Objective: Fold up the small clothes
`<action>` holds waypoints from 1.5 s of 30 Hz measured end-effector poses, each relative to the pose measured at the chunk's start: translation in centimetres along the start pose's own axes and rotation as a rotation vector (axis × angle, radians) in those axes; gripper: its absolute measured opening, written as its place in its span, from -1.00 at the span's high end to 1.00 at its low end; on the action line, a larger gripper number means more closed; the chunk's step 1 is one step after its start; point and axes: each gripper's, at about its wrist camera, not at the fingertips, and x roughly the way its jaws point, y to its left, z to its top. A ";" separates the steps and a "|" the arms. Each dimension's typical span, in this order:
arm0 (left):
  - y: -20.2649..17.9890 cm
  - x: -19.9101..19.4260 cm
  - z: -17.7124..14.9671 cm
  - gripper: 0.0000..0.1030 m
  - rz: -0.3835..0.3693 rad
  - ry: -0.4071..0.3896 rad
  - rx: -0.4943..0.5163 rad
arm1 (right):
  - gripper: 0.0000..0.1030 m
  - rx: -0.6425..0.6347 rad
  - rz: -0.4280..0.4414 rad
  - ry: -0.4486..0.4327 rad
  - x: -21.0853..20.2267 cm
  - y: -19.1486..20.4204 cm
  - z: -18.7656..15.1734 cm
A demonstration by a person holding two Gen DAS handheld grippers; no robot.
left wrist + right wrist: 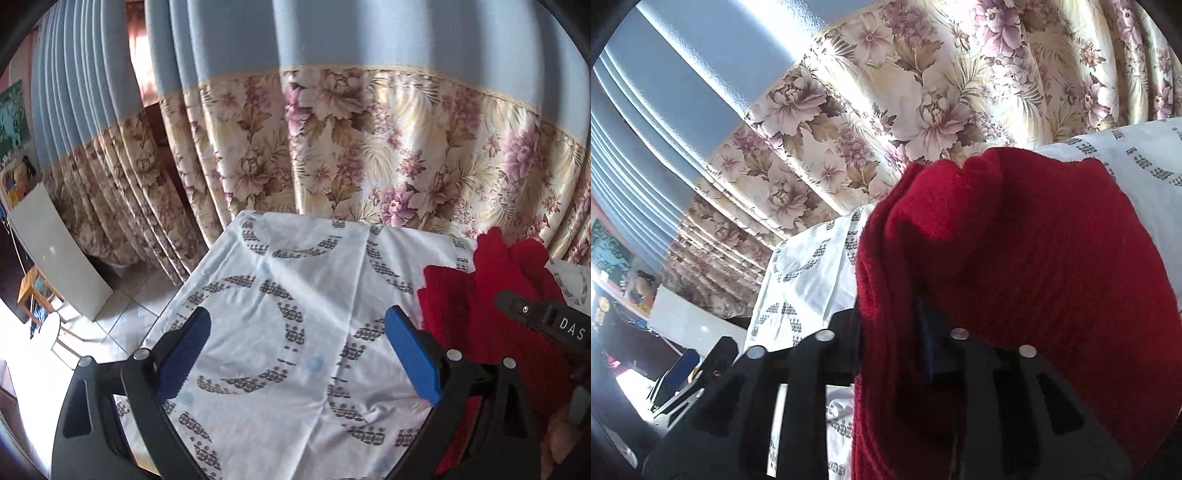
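— Blue pads on your left hand-held gripper (297, 356): how do they stand?

— Spread wide, with nothing between them. They hover over the white patterned cloth (280, 295) that covers the table, and only cloth shows in the gap.

— And your right hand-held gripper (916, 325)?

— Its fingers are pressed together on the red knitted garment (1015, 258). In the right wrist view the knit bunches up over the fingers and hides most of them; a sliver of blue pad shows in the fold. The garment's top is raised above the cloth, and the rest drapes down toward you.

— Where is the garment relative to your left hand-held gripper?

— Just to its right. In the left wrist view the red knitted garment (491, 295) sits beside the right blue pad, and the black body of the right hand-held gripper (546, 321) lies across it.

— Beyond the garment?

— The white patterned cloth (809, 266) spreads out behind it to the table's far edge. Behind that hangs a curtain (369, 147), plain blue above and floral below. Far left of the garment, a pale flat board (59, 251) leans above a tiled floor (125, 317).
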 end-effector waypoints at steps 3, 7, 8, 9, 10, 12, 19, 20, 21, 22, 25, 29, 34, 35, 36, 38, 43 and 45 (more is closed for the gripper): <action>1.6 0.0 0.2 -0.86 -0.007 0.015 -0.049 | 0.09 0.000 0.016 -0.008 -0.4 1.0 0.0; 2.8 -0.5 0.4 -0.86 -0.001 0.012 -0.088 | -0.35 -0.020 0.028 -0.059 -3.4 2.8 0.4; 3.0 -0.7 0.4 -0.86 -0.004 0.009 -0.095 | -0.49 -0.053 0.011 -0.099 -4.8 3.2 0.6; 2.9 -1.0 0.4 -0.86 -0.016 0.007 -0.104 | -0.67 -0.099 -0.025 -0.160 -7.1 3.5 1.1; 2.7 -1.4 0.4 -0.86 -0.033 0.005 -0.110 | -0.73 -0.118 -0.048 -0.192 -8.2 3.5 1.3; 1.5 -2.1 0.4 -0.86 -0.082 0.002 -0.104 | -0.86 -0.154 -0.139 -0.285 -11.4 2.1 2.1; -6.8 -6.6 -0.5 -0.86 -0.245 -0.050 0.038 | -0.94 -0.076 -0.309 -0.390 -16.8 -9.0 3.7; -8.0 -7.3 -0.7 -0.86 -0.246 -0.065 0.060 | -0.94 -0.058 -0.328 -0.385 -17.0 -10.5 3.8; -9.4 -8.0 -1.1 -0.86 -0.250 -0.077 0.085 | -0.94 -0.045 -0.335 -0.381 -17.3 -11.9 3.7; -10.6 -8.3 -1.4 -0.86 -0.250 -0.082 0.110 | -0.94 -0.037 -0.340 -0.376 -17.7 -13.1 3.5; -13.6 -8.5 -2.5 -0.86 -0.222 -0.085 0.182 | -0.94 -0.038 -0.382 -0.377 -18.2 -14.8 3.1; -15.9 -7.0 -3.9 -0.86 -0.193 -0.063 0.242 | -0.94 -0.089 -0.427 -0.364 -18.1 -14.7 3.1; -15.3 -4.8 -4.5 0.87 -0.170 -0.023 0.278 | -0.94 -0.152 -0.425 -0.353 -17.8 -13.3 2.9; -14.6 -4.2 -4.5 0.99 -0.200 0.009 0.269 | -0.94 -0.150 -0.413 -0.343 -17.6 -13.3 2.9; -14.1 -3.9 -4.5 1.00 -0.202 0.016 0.278 | -0.94 -0.148 -0.411 -0.337 -17.5 -13.3 2.9; -13.3 -3.9 -4.6 1.00 -0.186 0.014 0.289 | -0.94 -0.146 -0.406 -0.327 -17.2 -13.3 2.9; -9.6 -3.8 -4.6 1.00 -0.209 0.035 0.214 | -0.94 -0.141 -0.387 -0.320 -17.0 -13.0 2.9; -8.2 -3.8 -4.9 1.00 -0.310 0.044 0.153 | -0.94 -0.142 -0.380 -0.317 -17.0 -12.9 2.8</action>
